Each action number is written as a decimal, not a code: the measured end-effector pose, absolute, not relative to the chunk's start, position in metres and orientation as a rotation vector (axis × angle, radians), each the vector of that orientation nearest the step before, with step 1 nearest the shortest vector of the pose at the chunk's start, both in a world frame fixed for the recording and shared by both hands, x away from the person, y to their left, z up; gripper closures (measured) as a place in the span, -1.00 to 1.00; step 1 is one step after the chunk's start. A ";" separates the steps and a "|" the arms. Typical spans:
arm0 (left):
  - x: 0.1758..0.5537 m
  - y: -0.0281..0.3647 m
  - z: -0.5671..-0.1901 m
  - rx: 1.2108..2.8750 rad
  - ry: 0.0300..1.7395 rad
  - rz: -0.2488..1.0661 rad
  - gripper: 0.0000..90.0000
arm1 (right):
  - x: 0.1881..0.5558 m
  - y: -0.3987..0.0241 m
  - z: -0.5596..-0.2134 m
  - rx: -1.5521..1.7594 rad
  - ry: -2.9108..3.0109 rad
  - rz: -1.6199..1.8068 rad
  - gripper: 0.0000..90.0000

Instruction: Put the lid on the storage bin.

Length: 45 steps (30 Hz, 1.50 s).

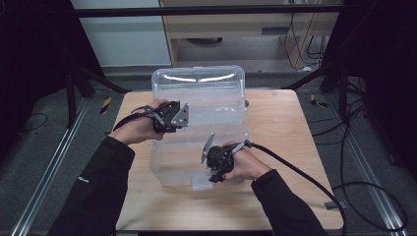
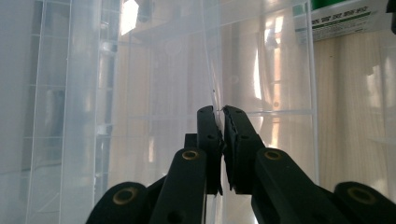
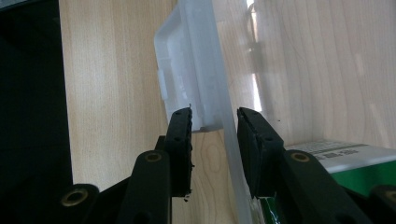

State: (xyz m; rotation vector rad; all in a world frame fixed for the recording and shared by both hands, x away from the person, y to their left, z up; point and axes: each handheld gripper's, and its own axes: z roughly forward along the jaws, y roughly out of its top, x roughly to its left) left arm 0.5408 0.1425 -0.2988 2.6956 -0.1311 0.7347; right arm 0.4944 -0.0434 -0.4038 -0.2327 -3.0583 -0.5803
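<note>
Clear plastic storage bin (image 1: 199, 98) sits mid-table (image 1: 285, 128), largest thing there. Its left wall is pinched thin between the clenched left gripper (image 2: 219, 112). At the near rim, the right gripper (image 3: 214, 122) straddles the wall, jaws parted around it; whether they press, I cannot tell.

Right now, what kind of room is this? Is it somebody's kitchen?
Probably not a kitchen: it looks like a lab or workshop set up for recording. A small wooden table stands on grey carpet, with metal rails on the floor beside it, loose cables trailing around, and a clear plastic bin on top.
</note>
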 end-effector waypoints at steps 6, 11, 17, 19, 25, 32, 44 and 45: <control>0.533 0.144 -0.300 2.681 -0.142 0.726 0.89 | 0.494 -0.044 -0.404 -0.242 -3.058 -0.599 0.48; 0.527 0.146 -0.302 2.672 -0.143 0.705 0.89 | 0.493 -0.045 -0.405 -0.240 -3.056 -0.613 0.48; 0.520 0.146 -0.304 2.670 -0.142 0.686 0.89 | 0.493 -0.046 -0.405 -0.239 -3.059 -0.621 0.48; 0.519 0.147 -0.304 2.674 -0.141 0.679 0.89 | 0.492 -0.046 -0.404 -0.242 -3.062 -0.621 0.48; 0.515 0.148 -0.306 2.670 -0.136 0.681 0.88 | 0.491 -0.046 -0.404 -0.264 -3.066 -0.630 0.47; 0.512 0.148 -0.307 2.678 -0.136 0.660 0.88 | 0.489 -0.047 -0.404 -0.268 -3.077 -0.640 0.47; 0.506 0.146 -0.309 2.702 -0.146 0.658 0.88 | 0.485 -0.050 -0.405 -0.297 -3.083 -0.698 0.45; 0.505 0.146 -0.309 2.704 -0.145 0.658 0.88 | 0.485 -0.050 -0.405 -0.296 -3.084 -0.707 0.45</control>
